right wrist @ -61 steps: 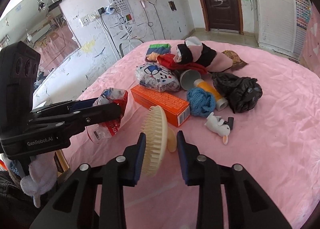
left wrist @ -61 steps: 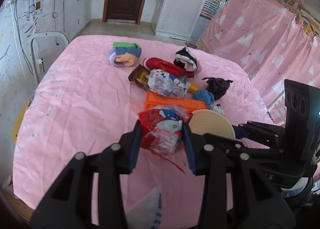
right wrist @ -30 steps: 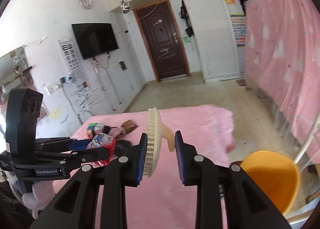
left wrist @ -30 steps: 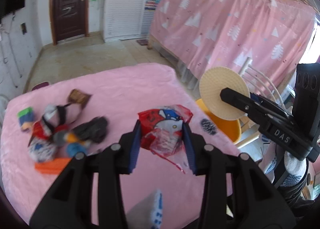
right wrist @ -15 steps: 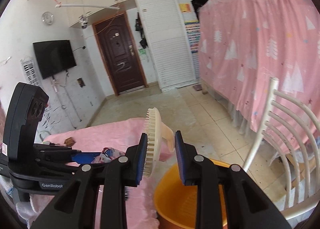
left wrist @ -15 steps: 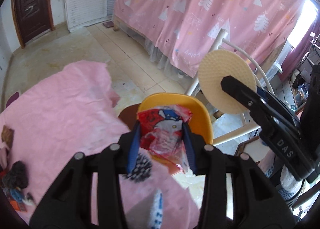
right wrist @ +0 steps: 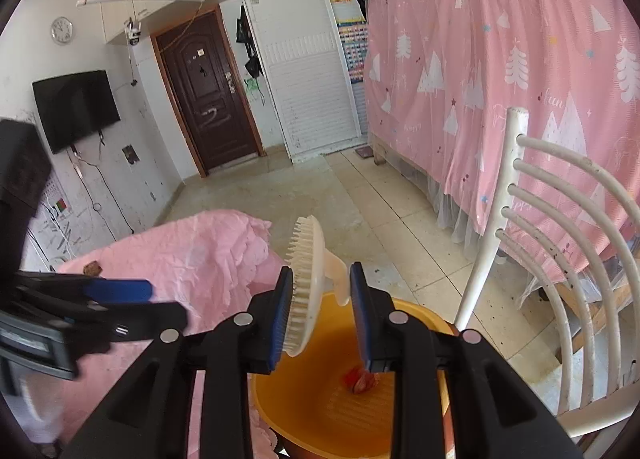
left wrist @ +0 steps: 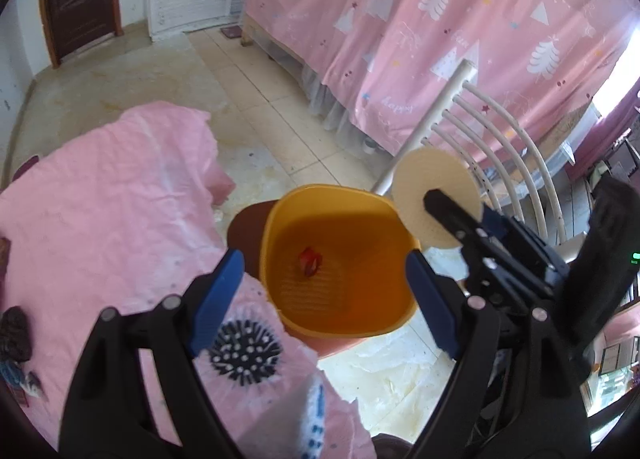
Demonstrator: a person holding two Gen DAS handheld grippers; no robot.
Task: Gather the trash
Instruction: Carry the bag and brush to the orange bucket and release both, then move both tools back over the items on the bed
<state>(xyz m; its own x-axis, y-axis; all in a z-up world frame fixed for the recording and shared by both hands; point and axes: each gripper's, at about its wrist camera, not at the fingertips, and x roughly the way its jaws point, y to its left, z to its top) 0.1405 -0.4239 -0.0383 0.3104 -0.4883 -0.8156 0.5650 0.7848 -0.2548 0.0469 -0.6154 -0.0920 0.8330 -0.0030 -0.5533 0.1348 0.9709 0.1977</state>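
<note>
An orange bin stands on the floor beside the pink-clothed table. A crumpled red wrapper lies on the bin's bottom. Over the bin, my left gripper has its jaws opening wide, with nothing between the blue pads. My right gripper is shut on a round cream brush and hovers above the bin's rim. The wrapper shows below its right finger. In the left wrist view the brush sits at the bin's far right corner.
The pink table fills the left, with a black-and-white spiky item near its edge. A white slatted chair stands right of the bin. A brown stool is partly hidden behind the bin, and tiled floor lies beyond.
Both grippers swung from the cluttered table to over the orange bin. The left jaws opened and the red wrapper dropped into the bin. The right gripper still holds the brush.
</note>
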